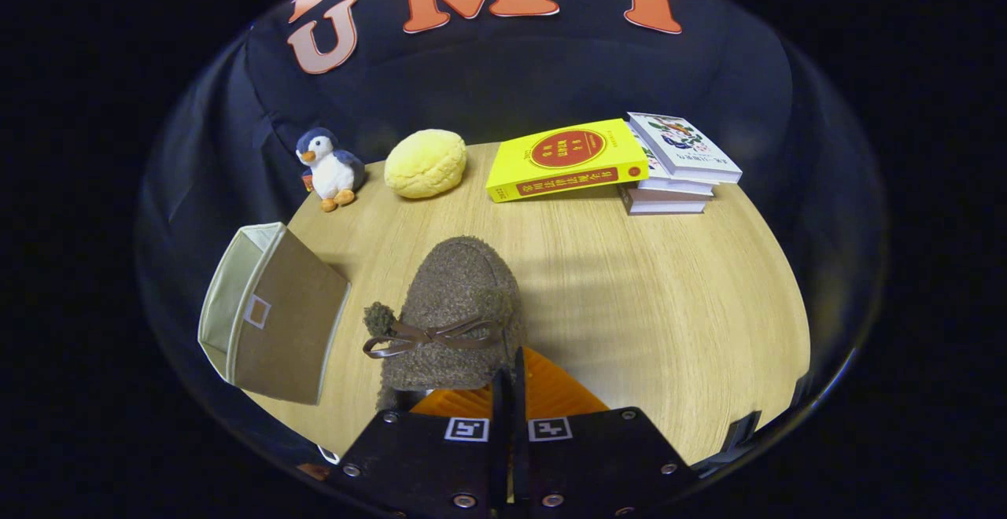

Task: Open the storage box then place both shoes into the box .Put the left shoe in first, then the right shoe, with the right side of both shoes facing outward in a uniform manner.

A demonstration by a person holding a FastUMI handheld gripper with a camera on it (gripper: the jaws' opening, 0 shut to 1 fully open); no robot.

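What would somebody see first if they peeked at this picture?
Probably the fuzzy brown shoe with its little bow, held up right at the tips of the fingers, which are closed together on its edge. To its left sits the open fabric storage box on the wooden table. Beyond them, along the far edge, are a toy penguin, a round yellow cushion and a bright yellow book.

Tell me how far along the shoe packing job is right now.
Done: the storage box stands open on the table; whether a shoe is already inside cannot be seen. In hand: the gripper looks closed on the rear edge of a brown fuzzy shoe, which points away from the fingers, beside the box and outside it. Left: getting this shoe into the box with its right side outward.
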